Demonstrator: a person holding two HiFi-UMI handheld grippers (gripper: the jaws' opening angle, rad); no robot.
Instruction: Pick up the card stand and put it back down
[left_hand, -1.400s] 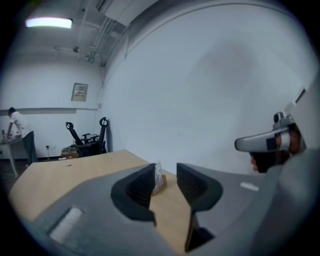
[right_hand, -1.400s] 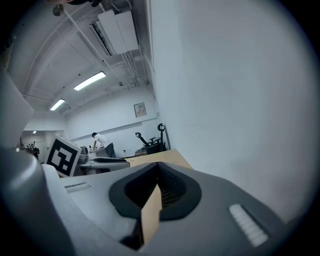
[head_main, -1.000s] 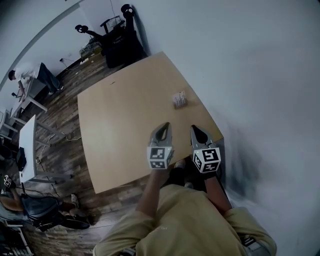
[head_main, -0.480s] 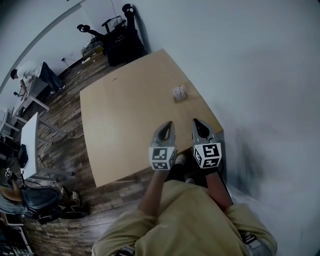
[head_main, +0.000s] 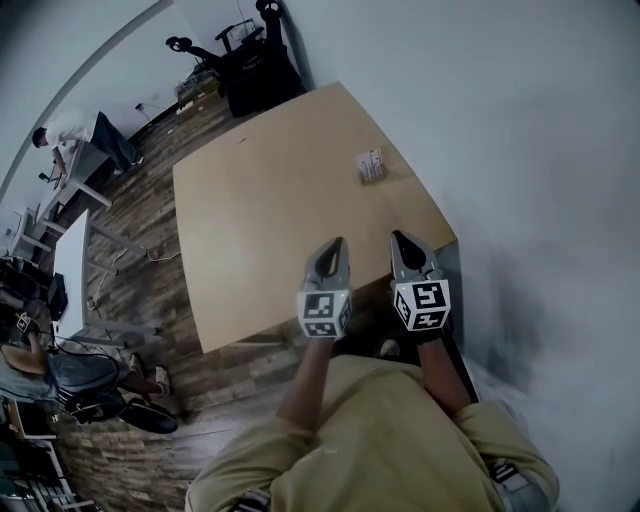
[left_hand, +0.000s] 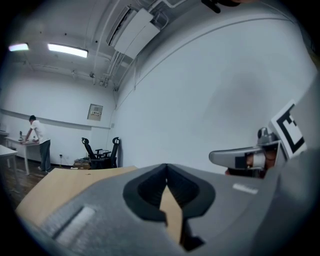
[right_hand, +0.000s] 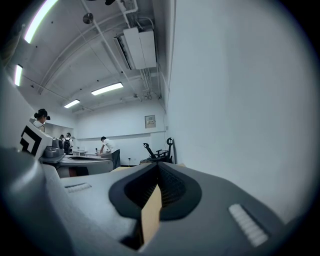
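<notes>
Over the last second the table (head_main: 260, 200) is sliding up the head view, and the stand (head_main: 370, 166) is riding with it, showing higher and a little further right than before. Both grippers are keeping much the same place in the frame, at the table's near edge.

The left gripper (head_main: 330, 250) is pointing toward 12 o'clock with its jaws pressed together and nothing between them. The right gripper (head_main: 403, 243), just beside it at 3 o'clock, is likewise closed and empty.

The stand is sitting on the table toward the right edge, at about 1 o'clock from the left gripper and 11 o'clock from the right, well apart from both.

By my reading the task is not yet under way. Nothing is being reached for, and the approach, the opening of a gripper, the lift and the set-down are all still waiting.

Only the head view is showing the stand. Neither gripper view is picking it out, though the left one is showing a stretch of tabletop. The gripper views are giving what the head view cannot: the pads meeting tip to tip, with only a sliver of table showing below them. The left gripper view is also catching the right gripper at 3 o'clock.
</notes>
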